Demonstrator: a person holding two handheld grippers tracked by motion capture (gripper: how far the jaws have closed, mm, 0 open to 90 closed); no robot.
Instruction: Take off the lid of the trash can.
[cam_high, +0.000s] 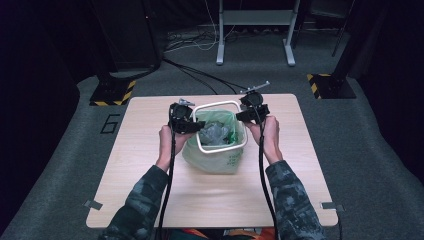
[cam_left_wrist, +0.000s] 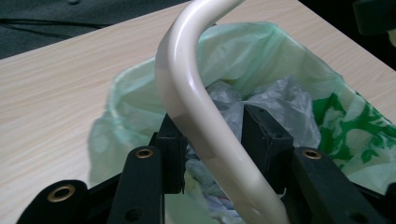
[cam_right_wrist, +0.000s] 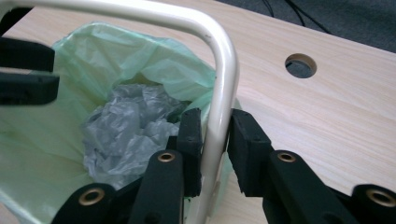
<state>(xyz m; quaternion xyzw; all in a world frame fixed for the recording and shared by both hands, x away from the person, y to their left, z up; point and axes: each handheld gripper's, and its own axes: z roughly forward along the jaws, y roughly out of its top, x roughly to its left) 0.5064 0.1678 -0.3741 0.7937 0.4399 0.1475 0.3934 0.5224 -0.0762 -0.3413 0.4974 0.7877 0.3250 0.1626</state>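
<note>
The light wooden table (cam_high: 150, 165) is lit evenly from above, while the room around is very dark. Close black jaws and the cream ring (cam_left_wrist: 187, 93) look soft, with mild glare.

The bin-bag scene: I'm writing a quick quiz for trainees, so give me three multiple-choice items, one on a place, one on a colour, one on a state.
1. Where does the white frame sit?
A. over the mouth of the bag
B. flat on the floor
C. at the table's near edge

2. What colour is the bag?
A. red
B. pale green
C. black

3. How does the right gripper stand to the frame?
A. far from it
B. lying under the bag
C. one jaw on each side of the tube

Answers:
1 A, the high view shows the frame ringing the bag's opening.
2 B, the plastic is pale green in every view.
3 C, the right gripper view shows the tube between the jaws.
</note>
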